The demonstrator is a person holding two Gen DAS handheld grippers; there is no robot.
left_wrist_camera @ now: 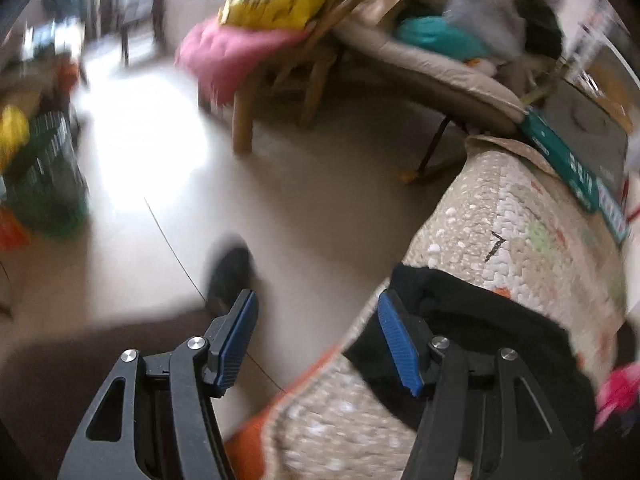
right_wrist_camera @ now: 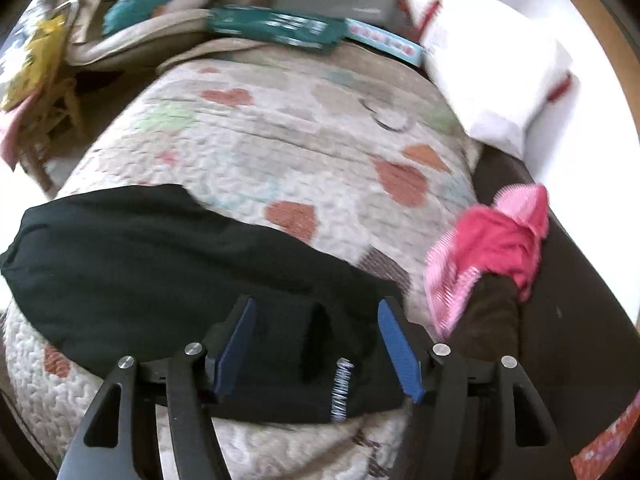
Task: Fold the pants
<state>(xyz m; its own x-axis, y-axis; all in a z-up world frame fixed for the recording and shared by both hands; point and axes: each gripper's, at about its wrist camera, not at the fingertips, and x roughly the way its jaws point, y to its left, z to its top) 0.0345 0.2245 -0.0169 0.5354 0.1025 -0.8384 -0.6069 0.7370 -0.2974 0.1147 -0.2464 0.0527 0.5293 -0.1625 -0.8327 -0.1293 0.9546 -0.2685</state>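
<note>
Black pants (right_wrist_camera: 152,256) lie folded in a wide band across a quilted bedspread with heart patches (right_wrist_camera: 280,140). My right gripper (right_wrist_camera: 316,316) is open just above the pants' near end, where a white stitched label (right_wrist_camera: 342,390) shows between the jaws. In the left wrist view one end of the pants (left_wrist_camera: 480,320) lies at the bed's edge. My left gripper (left_wrist_camera: 318,312) is open and empty, its right finger beside that end and its left finger over the floor.
A pink garment (right_wrist_camera: 496,248) lies on a dark brown surface to the right of the pants. A white pillow (right_wrist_camera: 492,80) and teal boxes (right_wrist_camera: 276,28) sit at the far end. Beyond the bed edge are a wooden chair with a pink cushion (left_wrist_camera: 232,56) and a green basket (left_wrist_camera: 48,184).
</note>
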